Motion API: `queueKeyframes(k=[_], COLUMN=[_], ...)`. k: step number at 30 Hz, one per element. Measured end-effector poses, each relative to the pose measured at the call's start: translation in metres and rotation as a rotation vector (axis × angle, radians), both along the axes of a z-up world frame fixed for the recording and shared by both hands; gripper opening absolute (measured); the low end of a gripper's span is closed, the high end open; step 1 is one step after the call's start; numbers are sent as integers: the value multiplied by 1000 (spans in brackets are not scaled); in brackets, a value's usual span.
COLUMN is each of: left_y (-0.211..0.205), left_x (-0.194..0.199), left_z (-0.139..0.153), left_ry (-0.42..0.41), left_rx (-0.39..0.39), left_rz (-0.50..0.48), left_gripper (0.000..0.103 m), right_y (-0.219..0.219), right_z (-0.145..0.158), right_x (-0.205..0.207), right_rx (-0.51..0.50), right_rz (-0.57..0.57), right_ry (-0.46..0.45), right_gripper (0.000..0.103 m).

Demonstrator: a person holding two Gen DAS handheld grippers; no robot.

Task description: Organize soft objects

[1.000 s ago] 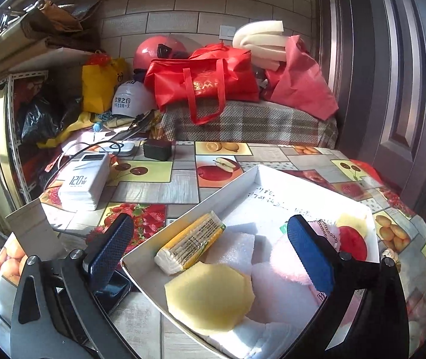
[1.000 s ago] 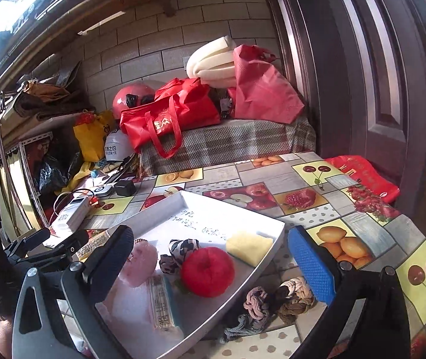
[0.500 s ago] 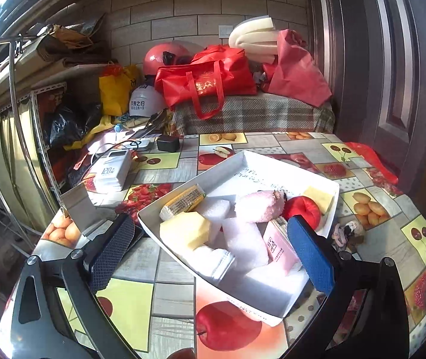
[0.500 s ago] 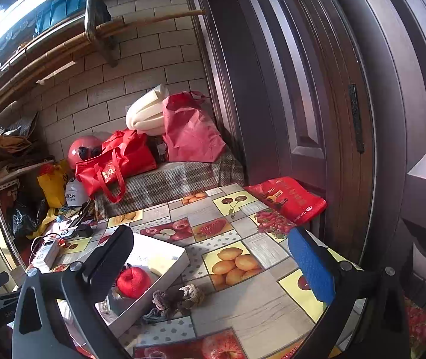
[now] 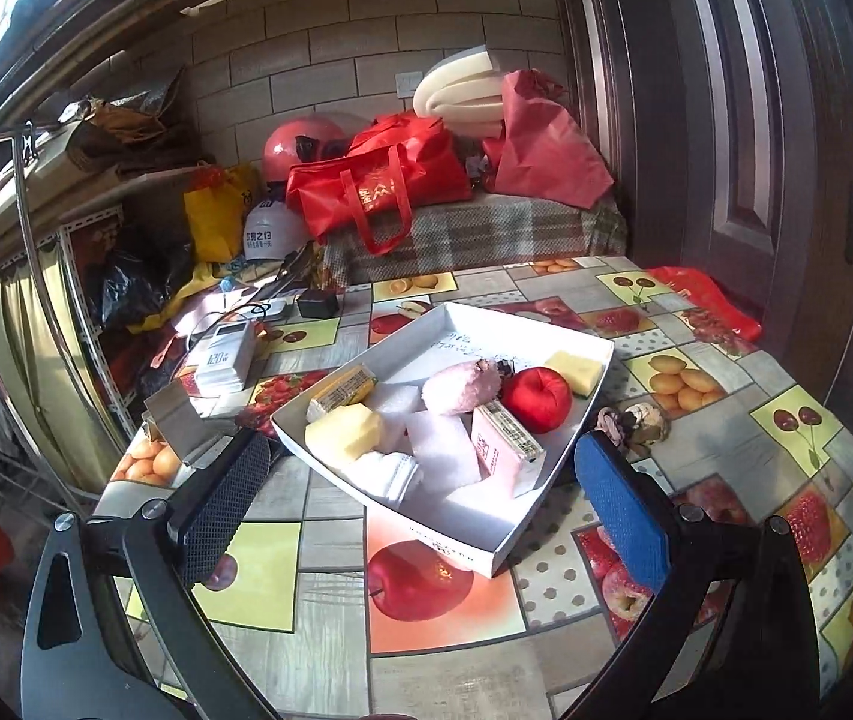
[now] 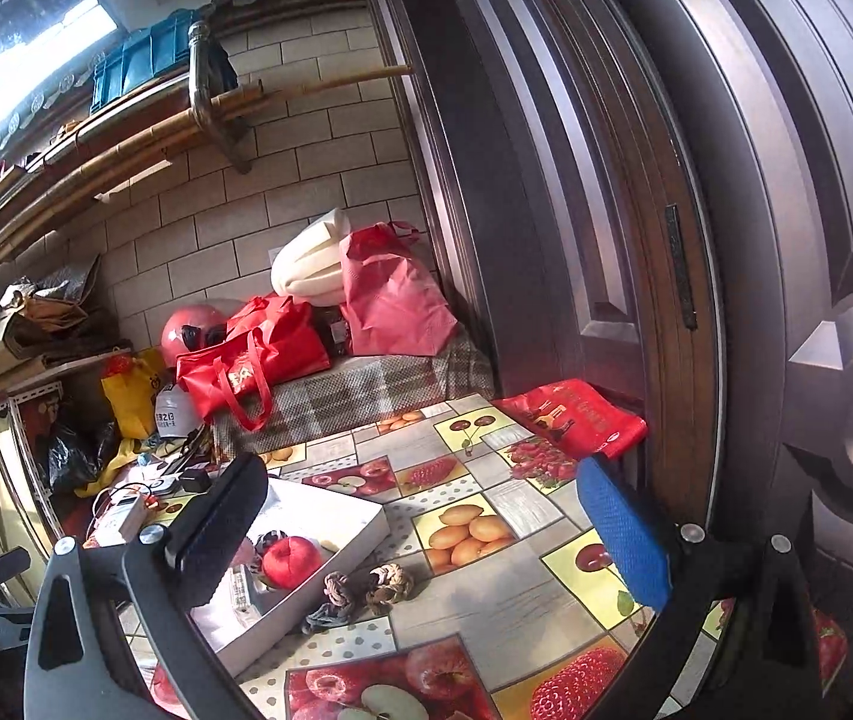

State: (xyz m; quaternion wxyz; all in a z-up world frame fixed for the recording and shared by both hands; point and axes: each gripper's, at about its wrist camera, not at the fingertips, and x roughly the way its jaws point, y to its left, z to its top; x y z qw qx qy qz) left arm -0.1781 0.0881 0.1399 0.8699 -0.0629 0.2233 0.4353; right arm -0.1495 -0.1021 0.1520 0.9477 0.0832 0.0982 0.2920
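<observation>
A white tray (image 5: 570, 341) sits on the fruit-pattern table and holds a red ball (image 5: 535, 399), a pink plush (image 5: 463, 386), yellow sponges (image 5: 344, 433), white foam pieces (image 5: 444, 458), a pink packet (image 5: 499, 450) and a yellow bar (image 5: 342, 386). Braided knots (image 5: 636, 422) lie on the table beside the tray's right side. My left gripper (image 5: 426, 510) is open and empty, held back above the tray's near end. My right gripper (image 6: 420, 534) is open and empty, high above the table; the tray (image 6: 360, 534), red ball (image 6: 291, 561) and knots (image 6: 366, 590) lie below it.
A white charger box (image 5: 224, 356), a black adapter (image 5: 316, 305) and cables lie at the table's left. A plaid-covered bench (image 5: 474, 240) with red bags and helmets stands behind. A dark door (image 6: 636, 240) is at the right, and a red bag (image 6: 570, 417) lies at the table's far right edge.
Both grippers have pulled back and risen away from the tray, both staying open and empty. The tray's contents have not moved.
</observation>
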Motion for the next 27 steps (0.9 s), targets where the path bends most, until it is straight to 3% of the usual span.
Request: queueKeyframes(k=[4, 11, 27], left_y=[-11, -12, -5], left_x=[2, 9, 24], left_z=[0, -9, -24], left_ry=[6, 26, 72], left_rx=[5, -76, -100], left_rz=[6, -6, -21], left_gripper=[103, 103, 103], right_y=[-14, -20, -22], right_z=[-5, -18, -36], right_x=[-6, -1, 15], right_rx=[46, 12, 2], right_rz=[22, 29, 29], right_ry=[7, 51, 124], right_gripper=[103, 103, 103])
